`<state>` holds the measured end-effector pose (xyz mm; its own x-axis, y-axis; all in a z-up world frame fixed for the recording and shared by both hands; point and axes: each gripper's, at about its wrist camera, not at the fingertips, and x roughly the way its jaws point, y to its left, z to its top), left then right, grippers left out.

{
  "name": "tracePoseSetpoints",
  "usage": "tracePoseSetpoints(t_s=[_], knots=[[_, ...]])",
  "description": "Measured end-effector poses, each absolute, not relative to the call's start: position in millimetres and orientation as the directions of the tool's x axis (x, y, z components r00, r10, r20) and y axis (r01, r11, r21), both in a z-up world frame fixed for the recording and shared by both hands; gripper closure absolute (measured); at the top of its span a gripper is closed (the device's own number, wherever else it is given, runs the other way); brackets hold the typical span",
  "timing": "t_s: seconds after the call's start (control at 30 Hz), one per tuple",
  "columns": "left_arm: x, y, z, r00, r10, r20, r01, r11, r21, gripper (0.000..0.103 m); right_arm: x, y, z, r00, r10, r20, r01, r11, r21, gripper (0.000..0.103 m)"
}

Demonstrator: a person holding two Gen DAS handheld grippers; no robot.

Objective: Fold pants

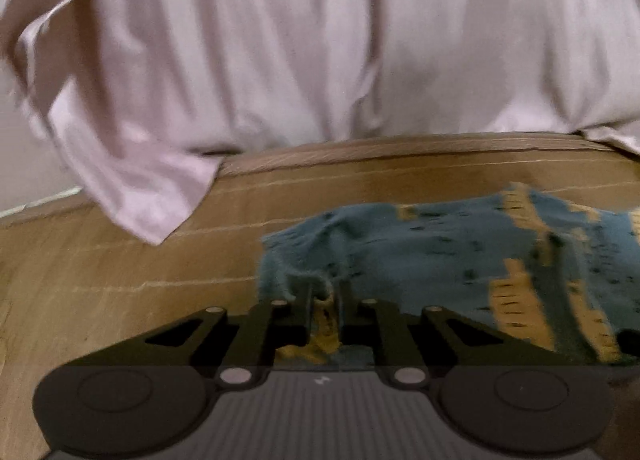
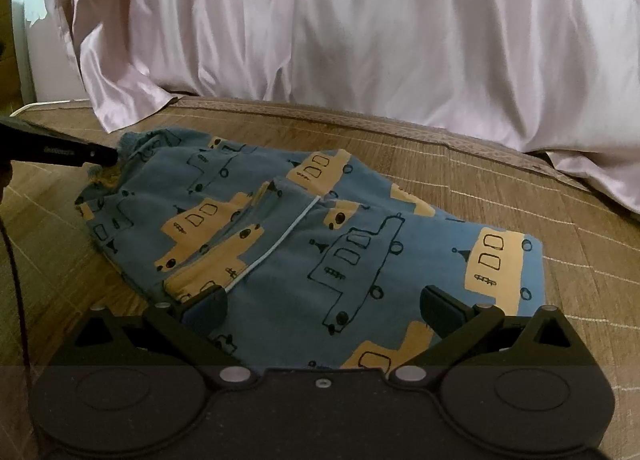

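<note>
- Left gripper (image 1: 325, 300): jaws narrow, pinching the pants' (image 2: 280, 244) left edge.
- Pants: blue with yellow vehicles, lying folded on the brown mat (image 2: 560, 220), in front of the pink sheet (image 2: 360, 20).
- Right gripper (image 2: 325, 306): jaws wide, empty, over the pants' near edge.

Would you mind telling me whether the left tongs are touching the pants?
Touching. In the left wrist view the left tongs are closed on a bunched edge of the pants; the right wrist view shows their tip at that corner.

Pale pink satin sheet (image 2: 360, 20) draped behind, brown woven mat (image 2: 520, 188) with pale lines
</note>
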<state>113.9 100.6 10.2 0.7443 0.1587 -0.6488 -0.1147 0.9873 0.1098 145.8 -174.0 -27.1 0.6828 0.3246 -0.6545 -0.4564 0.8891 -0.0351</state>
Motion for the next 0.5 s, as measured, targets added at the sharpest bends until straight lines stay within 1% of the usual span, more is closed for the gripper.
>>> tracePoseSetpoints(t_s=[0.03,0.07,0.1,0.13,0.2,0.23,0.33,0.5], knots=[[115.9,105.3,8.3,0.737,0.174,-0.653,-0.134,0.985,0.112,0.086,145.9,-174.4,-27.3,0.682,0.325,-0.655,-0.456,0.889,-0.033,0.001],[117.8,109.4,6.3,0.726,0.191,-0.661,-0.152,0.982,0.116,0.081,146.4,-174.9,-27.9,0.68,0.325,-0.657,-0.455,0.89,-0.032,0.001],[119.9,115.0,4.1,0.714,0.195,-0.673,-0.164,0.98,0.111,0.073,146.4,-175.3,-28.6,0.679,0.324,-0.659,-0.454,0.891,-0.03,0.001],[120.6,120.4,2.5,0.702,0.195,-0.685,-0.174,0.98,0.1,0.069,146.5,-175.6,-29.3,0.678,0.323,-0.661,-0.452,0.891,-0.028,0.001],[119.4,128.5,0.5,0.694,0.186,-0.696,-0.195,0.978,0.068,0.057,147.4,-175.7,-30.3,0.675,0.323,-0.664,-0.451,0.892,-0.024,0.001],[118.7,131.9,0.2,0.69,0.178,-0.701,-0.201,0.978,0.05,0.055,147.2,-175.7,-30.6,0.675,0.323,-0.664,-0.451,0.892,-0.024,0.001],[118.6,138.0,-2.9,0.677,0.134,-0.724,-0.196,0.981,-0.001,0.055,146.7,-175.6,-30.4,0.676,0.325,-0.661,-0.451,0.892,-0.023,0.001],[120.9,147.8,-6.5,0.665,0.086,-0.742,-0.229,0.969,-0.093,0.056,147.2,-175.9,-31.7,0.674,0.324,-0.664,-0.448,0.894,-0.019,0.001]])
